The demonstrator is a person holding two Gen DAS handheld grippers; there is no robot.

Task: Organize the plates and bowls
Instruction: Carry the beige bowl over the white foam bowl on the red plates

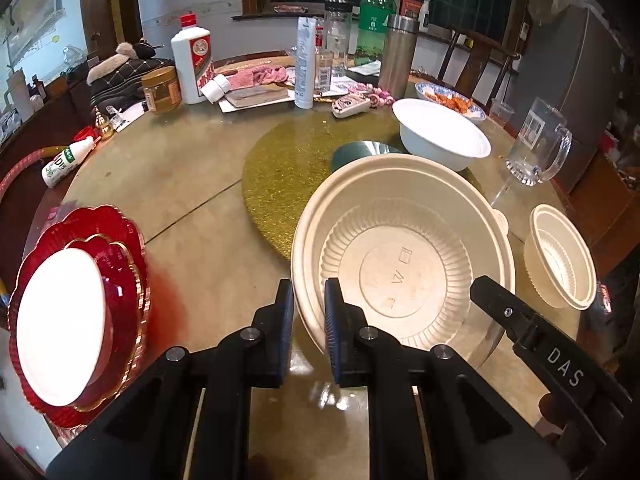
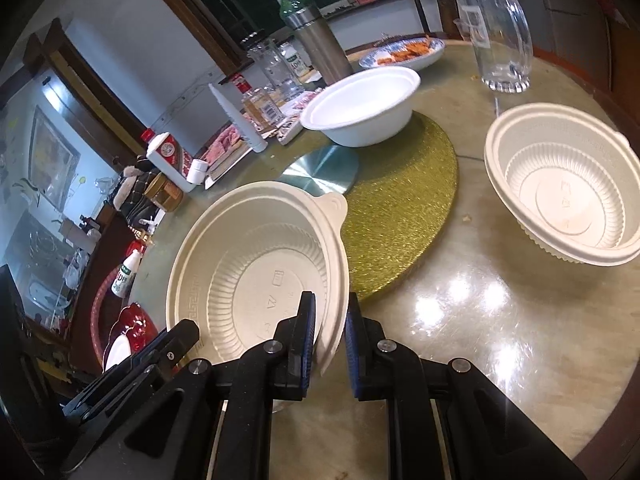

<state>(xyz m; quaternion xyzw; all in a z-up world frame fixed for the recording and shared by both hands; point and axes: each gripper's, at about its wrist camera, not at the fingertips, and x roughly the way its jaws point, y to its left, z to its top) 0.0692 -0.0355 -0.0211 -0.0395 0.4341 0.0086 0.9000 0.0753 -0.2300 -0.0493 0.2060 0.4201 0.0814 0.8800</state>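
Observation:
A large cream plastic bowl [image 1: 404,252] [image 2: 256,276] with a ribbed inside is held between both grippers, over the near edge of the gold mat [image 1: 288,168]. My left gripper [image 1: 309,296] is shut on its left rim, one finger inside and one outside. My right gripper [image 2: 330,320] is shut on the opposite rim, and its finger [image 1: 492,296] shows in the left wrist view. A smaller cream bowl [image 1: 560,256] [image 2: 568,192] stands to the right. A white bowl [image 1: 440,136] [image 2: 360,108] sits on the mat behind. Stacked red plates [image 1: 120,264] carry a white dish [image 1: 60,328] at the left.
A glass mug [image 1: 536,144] [image 2: 496,36] stands at the far right by a blue-patterned dish of food [image 1: 448,98]. Bottles, a steel flask [image 1: 398,56], jars and cloths crowd the back of the round table [image 2: 480,320]. A silver disc [image 2: 324,172] lies on the mat.

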